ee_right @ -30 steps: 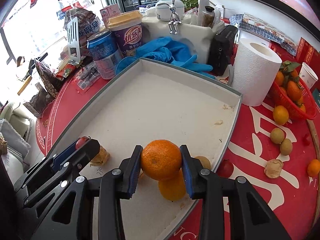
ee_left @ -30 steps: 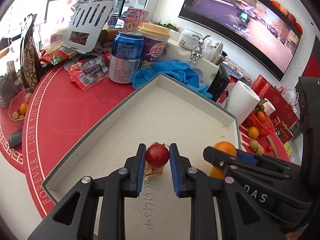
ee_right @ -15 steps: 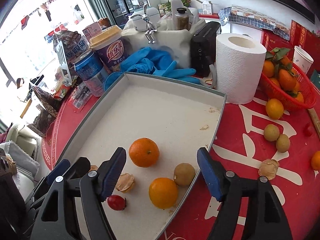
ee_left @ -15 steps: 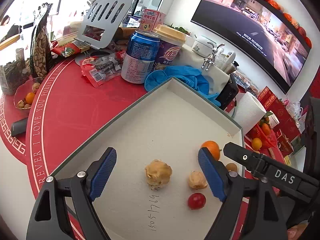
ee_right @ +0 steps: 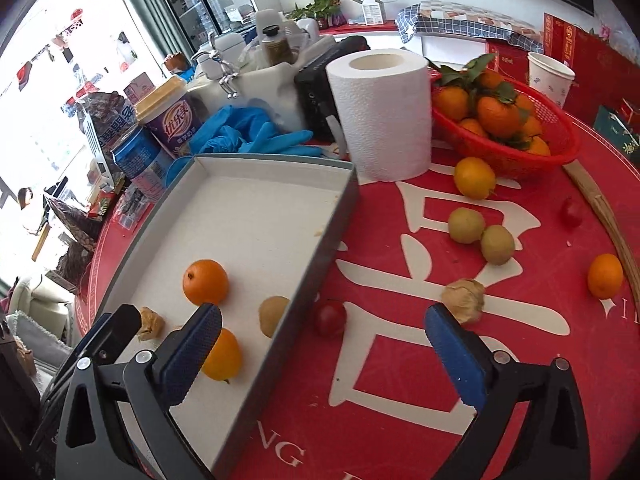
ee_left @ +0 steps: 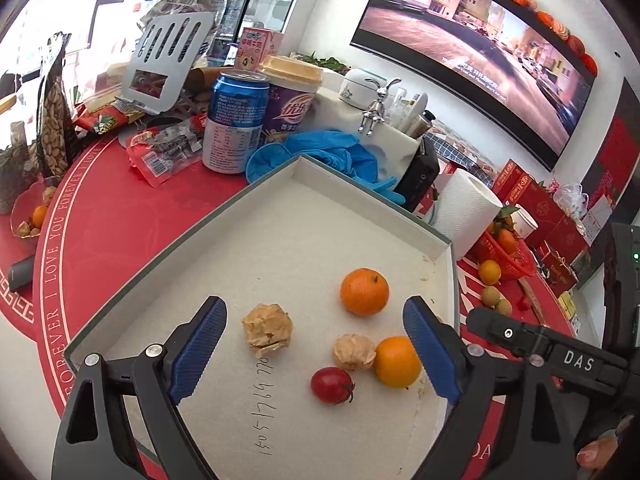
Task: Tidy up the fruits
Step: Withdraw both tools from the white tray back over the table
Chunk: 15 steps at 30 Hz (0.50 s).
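Observation:
A grey-rimmed tray (ee_left: 256,196) holds an orange (ee_left: 364,291), a yellower orange (ee_left: 397,361), a cherry tomato (ee_left: 332,385) and two papery husk fruits (ee_left: 267,330). My left gripper (ee_left: 314,314) hangs above them, its jaws opening, with nothing pressed between the pads. In the right wrist view the tray (ee_right: 336,216) sits on the left. My right gripper (ee_right: 322,316) straddles its right wall, its jaws opening and empty. A second cherry tomato (ee_right: 330,317) lies on the red cloth below it, and a husk fruit (ee_right: 464,300) lies by the right finger.
Loose on the cloth are two greenish fruits (ee_right: 466,225) and oranges (ee_right: 475,178). A red basket (ee_right: 560,148) of tangerines and a paper roll (ee_right: 382,116) stand behind. Blue gloves (ee_left: 336,152), a can (ee_left: 236,120) and a cup (ee_left: 290,96) crowd the tray's far corner.
Both grippers went from shut to wide open. The left let go of the cherry tomato and the right let go of the orange, both now in the tray. The right gripper swung right over the tray's wall.

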{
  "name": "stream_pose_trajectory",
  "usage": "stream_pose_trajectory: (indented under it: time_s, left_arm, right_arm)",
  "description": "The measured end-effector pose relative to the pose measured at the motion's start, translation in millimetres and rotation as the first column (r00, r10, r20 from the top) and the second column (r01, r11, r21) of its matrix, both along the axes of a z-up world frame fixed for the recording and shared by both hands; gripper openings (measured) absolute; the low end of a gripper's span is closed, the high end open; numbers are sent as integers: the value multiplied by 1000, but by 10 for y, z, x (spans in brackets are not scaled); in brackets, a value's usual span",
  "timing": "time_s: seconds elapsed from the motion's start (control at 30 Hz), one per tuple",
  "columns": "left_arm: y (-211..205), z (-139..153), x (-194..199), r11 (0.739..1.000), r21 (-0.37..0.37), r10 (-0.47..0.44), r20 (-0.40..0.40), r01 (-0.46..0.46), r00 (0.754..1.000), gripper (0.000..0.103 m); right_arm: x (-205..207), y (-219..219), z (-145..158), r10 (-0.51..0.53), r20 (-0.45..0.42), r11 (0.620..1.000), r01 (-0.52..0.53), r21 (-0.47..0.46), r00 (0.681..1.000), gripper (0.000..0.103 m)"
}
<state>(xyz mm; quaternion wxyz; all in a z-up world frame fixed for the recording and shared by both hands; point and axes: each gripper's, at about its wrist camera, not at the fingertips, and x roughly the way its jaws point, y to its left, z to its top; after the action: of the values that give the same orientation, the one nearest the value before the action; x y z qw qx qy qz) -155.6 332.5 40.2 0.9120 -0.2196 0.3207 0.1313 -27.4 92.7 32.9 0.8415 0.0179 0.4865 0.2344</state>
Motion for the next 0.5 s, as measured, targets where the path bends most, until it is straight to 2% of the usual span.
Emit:
stream_pose_trajectory:
  time_s: [0.27,0.5]
  left_arm:
    - [-321,30,65,993,34,-112,22,111,993,92]
    - [-653,42,103,972,126,-201,17,197,979,92]
  right_arm:
    - [-42,-695,-102,-125,-11,992,125,-12,992,102]
    - [-101,-1339,-298,-239,-22,963,234,-136,971,102]
